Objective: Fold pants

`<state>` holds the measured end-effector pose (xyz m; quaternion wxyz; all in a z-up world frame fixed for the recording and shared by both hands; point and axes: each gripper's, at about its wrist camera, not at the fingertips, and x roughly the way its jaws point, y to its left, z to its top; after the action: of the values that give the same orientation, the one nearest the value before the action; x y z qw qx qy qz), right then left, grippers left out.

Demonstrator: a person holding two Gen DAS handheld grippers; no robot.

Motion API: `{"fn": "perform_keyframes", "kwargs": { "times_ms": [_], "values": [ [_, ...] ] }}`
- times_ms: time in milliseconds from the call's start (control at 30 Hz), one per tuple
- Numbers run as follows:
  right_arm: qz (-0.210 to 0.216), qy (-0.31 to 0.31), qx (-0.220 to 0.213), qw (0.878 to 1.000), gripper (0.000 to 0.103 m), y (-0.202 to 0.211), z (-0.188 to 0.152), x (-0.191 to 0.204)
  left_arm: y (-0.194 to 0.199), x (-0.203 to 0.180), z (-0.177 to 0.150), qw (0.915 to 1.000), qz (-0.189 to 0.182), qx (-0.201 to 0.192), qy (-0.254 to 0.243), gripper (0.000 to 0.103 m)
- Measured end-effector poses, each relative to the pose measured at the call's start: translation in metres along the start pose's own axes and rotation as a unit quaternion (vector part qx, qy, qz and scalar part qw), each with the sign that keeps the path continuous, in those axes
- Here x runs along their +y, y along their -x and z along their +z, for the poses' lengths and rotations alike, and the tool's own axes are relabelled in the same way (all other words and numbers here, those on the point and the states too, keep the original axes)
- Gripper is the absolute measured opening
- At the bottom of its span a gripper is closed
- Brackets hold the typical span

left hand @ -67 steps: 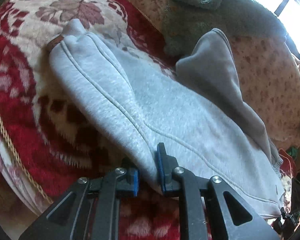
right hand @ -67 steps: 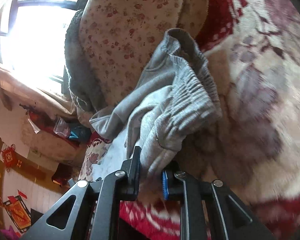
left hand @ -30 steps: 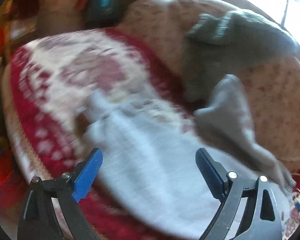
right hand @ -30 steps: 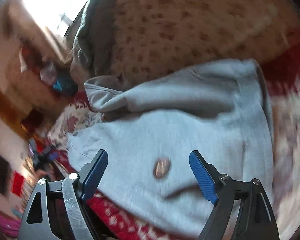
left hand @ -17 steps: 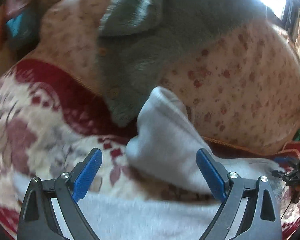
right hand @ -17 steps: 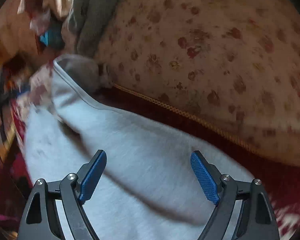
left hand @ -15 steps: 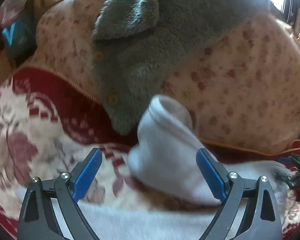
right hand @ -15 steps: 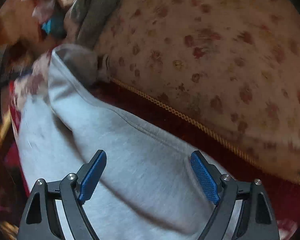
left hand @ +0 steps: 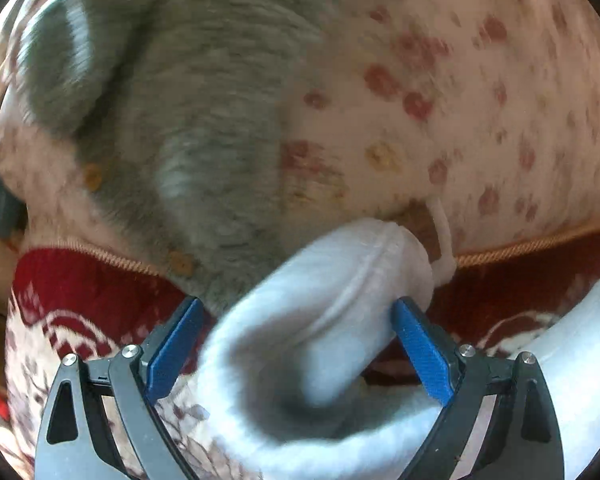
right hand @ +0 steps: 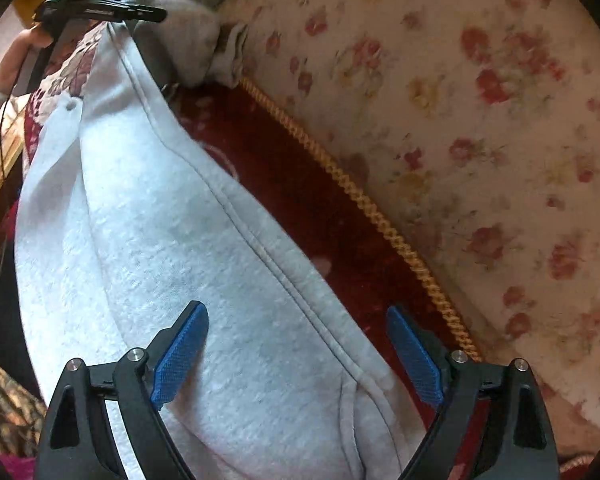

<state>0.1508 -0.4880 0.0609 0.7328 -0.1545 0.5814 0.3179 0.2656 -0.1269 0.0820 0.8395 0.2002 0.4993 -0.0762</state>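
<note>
Pants: the light grey fleece sweatpants (right hand: pixel 204 240) lie lengthwise on the red-and-cream patterned blanket (right hand: pixel 300 200), close to the cream quilt with small red flowers (right hand: pixel 460 120); one end (left hand: pixel 340 288) humps up in a loose roll against the grey-green fuzzy garment (left hand: pixel 188 120).
Left gripper: the left gripper (left hand: pixel 296 352) has its blue-padded fingers (left hand: pixel 420 352) spread wide on either side of that rolled end, not clamping it.
Right gripper: the right gripper (right hand: pixel 296 356) hovers over the flat stretch near the stitched seam, fingers (right hand: pixel 180 352) wide apart, holding nothing.
Risk, left: closing here would likely catch only the top layer of the roll, so the fold would drag crooked; the white drawstring (left hand: pixel 442 240) could snag.
Risk, crowding: the fuzzy garment touches the roll and could be pinched along with it.
Risk, right: a grip astride the seam may bunch the cloth.
</note>
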Motion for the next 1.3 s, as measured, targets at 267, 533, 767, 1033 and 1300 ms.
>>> {"fn": "perform_keyframes", "kwargs": {
  "times_ms": [267, 533, 767, 1033, 1300],
  "values": [
    [0.026, -0.019, 0.021, 0.999, 0.041, -0.02, 0.0, -0.001, -0.008, 0.006, -0.011, 0.9993, -0.027, 0.004, 0.023, 0.039],
    [-0.087, 0.047, -0.005, 0.995, 0.013, 0.013, -0.013, 0.047, 0.022, 0.042, -0.052, 0.9911, -0.069, -0.04, 0.106, 0.024],
    [-0.113, 0.032, -0.091, 0.989, 0.013, 0.096, -0.045, 0.103, 0.084, 0.077, -0.123, 0.965, -0.101, -0.114, 0.213, 0.024],
    [-0.058, 0.016, -0.12, 0.991, 0.013, 0.122, -0.123, 0.179, 0.126, 0.09, -0.254, 0.9225, -0.129, -0.169, 0.322, 0.024],
    [0.012, -0.071, -0.122, 0.99, 0.014, 0.071, -0.186, 0.208, 0.08, 0.098, -0.365, 0.8479, -0.189, -0.149, 0.472, 0.024]
  ]
}}
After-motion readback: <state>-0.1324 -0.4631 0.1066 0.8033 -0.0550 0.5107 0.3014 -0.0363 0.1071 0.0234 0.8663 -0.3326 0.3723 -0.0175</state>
